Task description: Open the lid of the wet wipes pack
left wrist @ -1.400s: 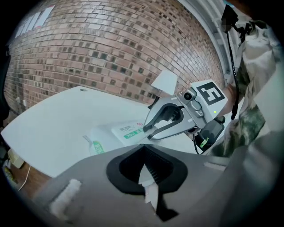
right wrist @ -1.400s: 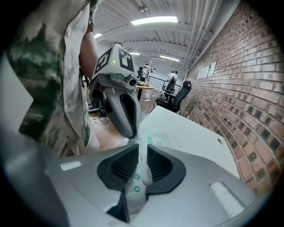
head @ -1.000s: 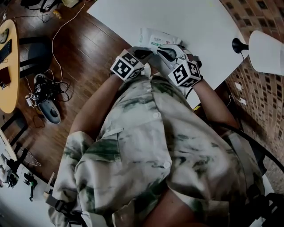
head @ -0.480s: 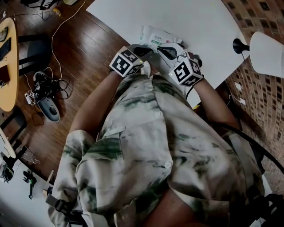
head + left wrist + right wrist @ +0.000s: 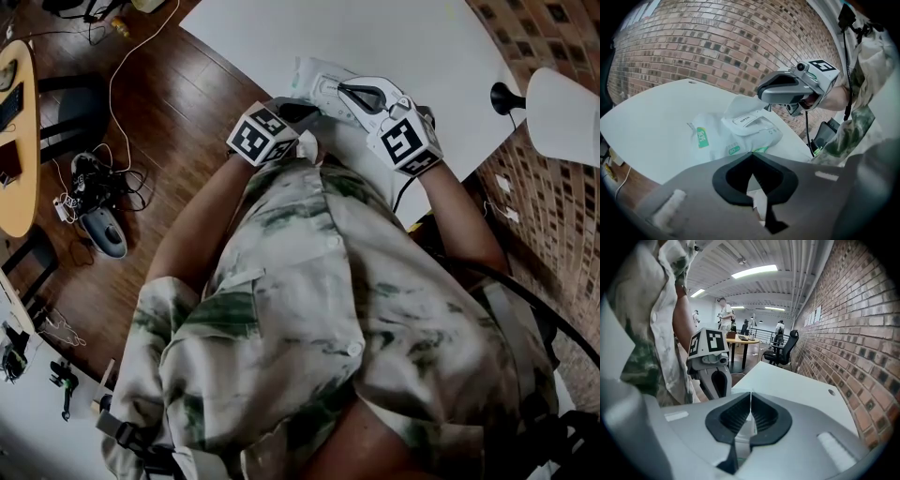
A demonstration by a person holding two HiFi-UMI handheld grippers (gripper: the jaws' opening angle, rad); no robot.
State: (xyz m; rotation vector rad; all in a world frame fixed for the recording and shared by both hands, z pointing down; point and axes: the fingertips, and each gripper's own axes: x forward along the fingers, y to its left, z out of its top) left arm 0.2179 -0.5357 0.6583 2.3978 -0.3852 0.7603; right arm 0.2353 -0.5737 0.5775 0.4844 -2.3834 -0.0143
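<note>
The white wet wipes pack lies near the edge of the white table. In the left gripper view its lid flap stands lifted above the "OPEN" label. My right gripper is shut, with a thin white edge of that flap between its jaws. My left gripper is shut at the pack's near edge, its tips touching the wrapper. The left gripper also shows in the right gripper view. In the head view both grippers cover much of the pack.
A white lamp stands at the table's right end before a brick wall. Cables and a device lie on the wooden floor at left, beside a round wooden table. My torso hides the table's near edge.
My right gripper has moved up and to the right, away from the left one, drawing the lid flap up. The left gripper has shifted slightly left and stays at the pack's edge.
</note>
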